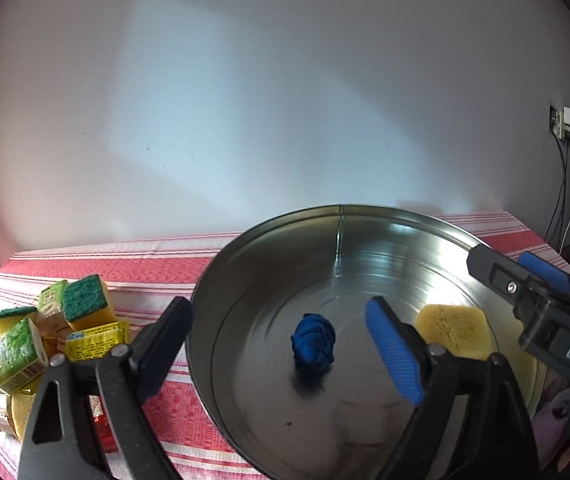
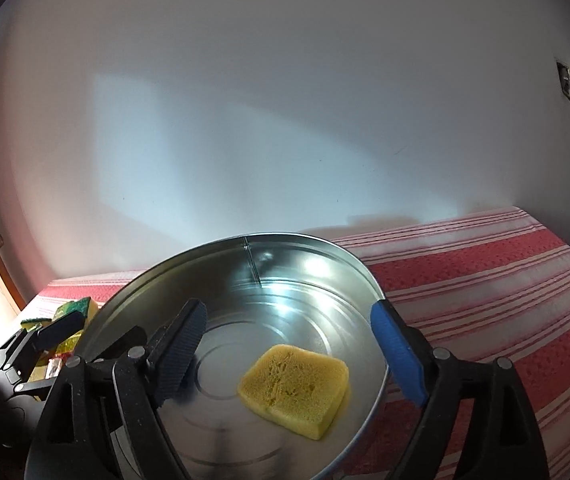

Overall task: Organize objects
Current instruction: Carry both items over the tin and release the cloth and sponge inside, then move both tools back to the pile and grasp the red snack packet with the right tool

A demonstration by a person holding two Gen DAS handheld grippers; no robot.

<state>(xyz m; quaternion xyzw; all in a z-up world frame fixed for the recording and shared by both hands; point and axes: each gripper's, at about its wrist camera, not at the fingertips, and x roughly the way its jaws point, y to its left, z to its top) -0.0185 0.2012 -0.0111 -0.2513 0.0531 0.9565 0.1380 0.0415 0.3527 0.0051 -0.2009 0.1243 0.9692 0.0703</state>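
The left gripper [image 1: 281, 344] hangs with its jaws wide apart and nothing between them, one finger outside the near-left rim of the metal pan [image 1: 205, 280] and the other over its floor. The right gripper [image 2: 293, 344] is likewise spread and empty, poised above the pan's near side, directly over the yellow sponge [image 2: 295, 390]. Judged from this layout, the step in hand is a transfer from the pile into the pan: approach each item with jaws fully spread, close on two flat opposing faces, lift clear of the rim before crossing it, and release low over a bare patch of floor. Soft sponges compress, so a light squeeze should suffice. Keep the two grippers apart over the pan; they sit close together here. Inside the pan lie two things: a blue knotted bundle [image 1: 313, 340] near the centre and the yellow sponge toward the right wall, apart from each other. Left of the pan, on the striped cloth [image 1: 125, 256], waits a pile of green-topped sponges [image 1: 85, 300] and small boxes [image 1: 17, 356].
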